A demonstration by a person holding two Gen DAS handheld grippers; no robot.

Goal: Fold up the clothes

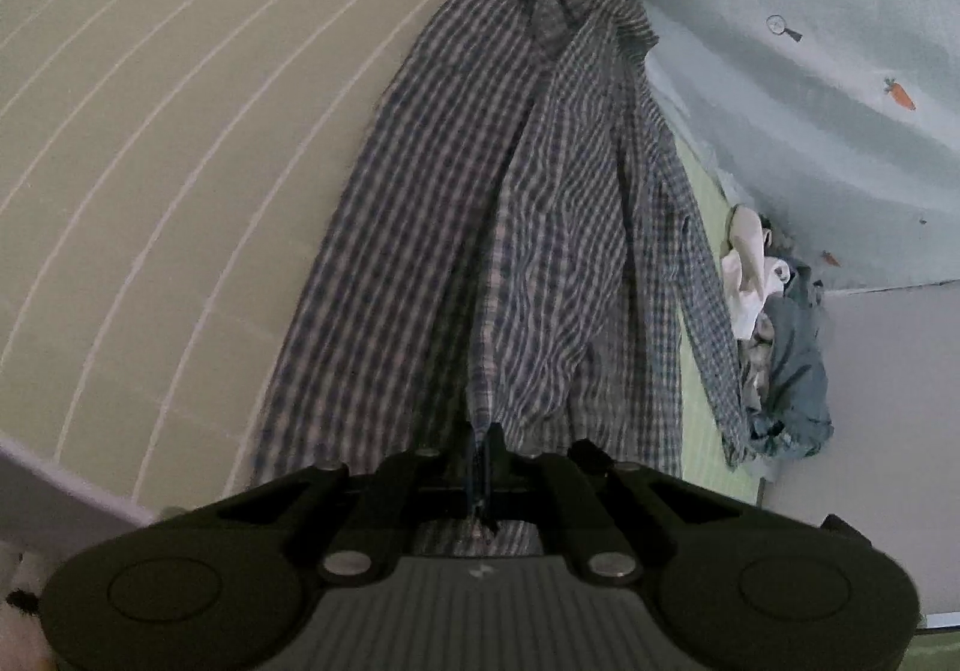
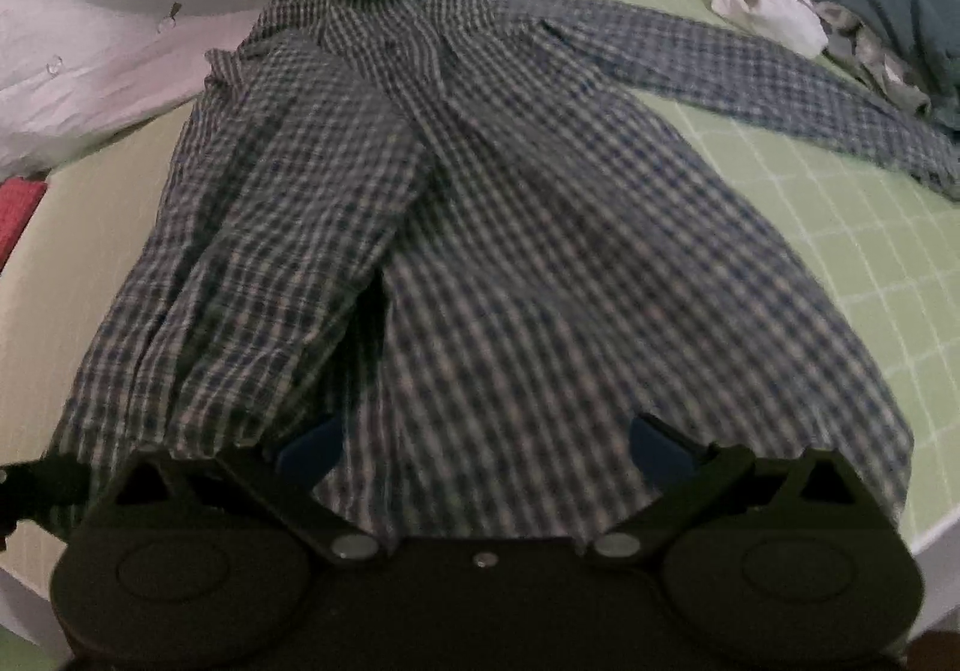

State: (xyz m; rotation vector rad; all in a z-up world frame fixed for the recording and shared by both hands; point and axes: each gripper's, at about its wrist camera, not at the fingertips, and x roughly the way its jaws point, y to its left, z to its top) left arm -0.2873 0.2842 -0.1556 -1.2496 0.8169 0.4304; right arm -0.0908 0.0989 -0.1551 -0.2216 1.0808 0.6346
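A blue-and-white checked shirt lies lengthwise on a mat, with its collar end far from me. My left gripper is shut on the shirt's near edge, and the cloth runs out from between the closed fingers. In the right wrist view the shirt is spread flat. One sleeve is folded over its left side and the other sleeve stretches out to the right. My right gripper is open, its blue pads wide apart at the hem, with the hem lying between them.
The mat is cream on one side and green with a grid on the other. A pile of white and grey-blue clothes sits at the far right, next to the outstretched sleeve. Pale bedding with carrot prints lies beyond. A red item shows at the left edge.
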